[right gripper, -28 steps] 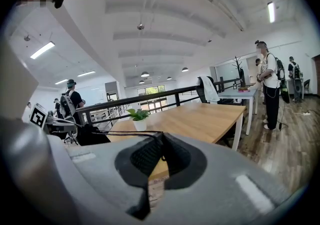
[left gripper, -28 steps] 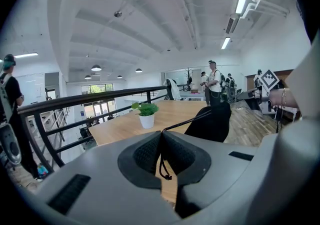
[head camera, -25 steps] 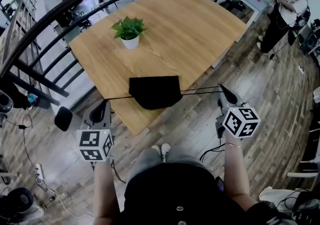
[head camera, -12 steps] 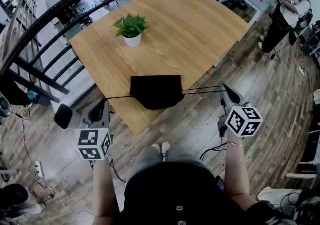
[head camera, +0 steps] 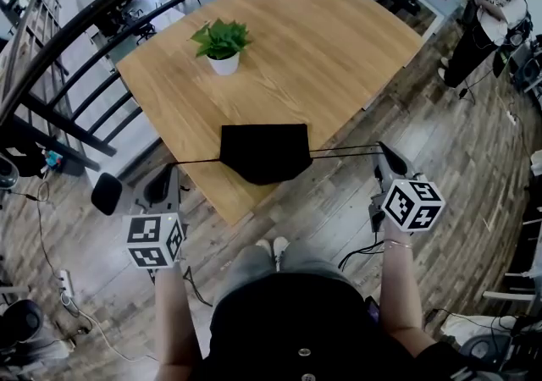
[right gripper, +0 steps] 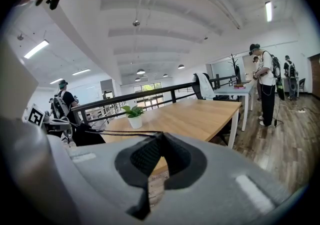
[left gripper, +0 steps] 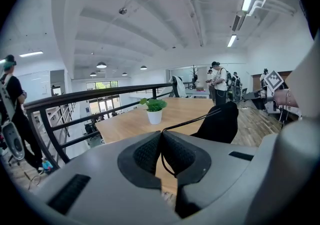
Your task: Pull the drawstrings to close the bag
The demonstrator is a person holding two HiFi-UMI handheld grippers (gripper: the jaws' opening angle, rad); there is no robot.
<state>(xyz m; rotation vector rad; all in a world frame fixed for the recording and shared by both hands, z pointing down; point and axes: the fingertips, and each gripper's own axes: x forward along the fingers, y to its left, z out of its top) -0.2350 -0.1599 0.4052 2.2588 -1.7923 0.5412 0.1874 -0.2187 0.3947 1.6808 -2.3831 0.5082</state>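
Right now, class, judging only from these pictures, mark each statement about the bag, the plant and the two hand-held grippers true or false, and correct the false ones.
1. The black bag lies at the near edge of the wooden table. True.
2. The left hand-held gripper is open and empty. False: its jaws are shut on the left drawstring.
3. A potted plant stands on the table beyond the bag. True.
4. The right hand-held gripper grips the bag's fabric. False: it is shut on the right drawstring, well apart from the bag.
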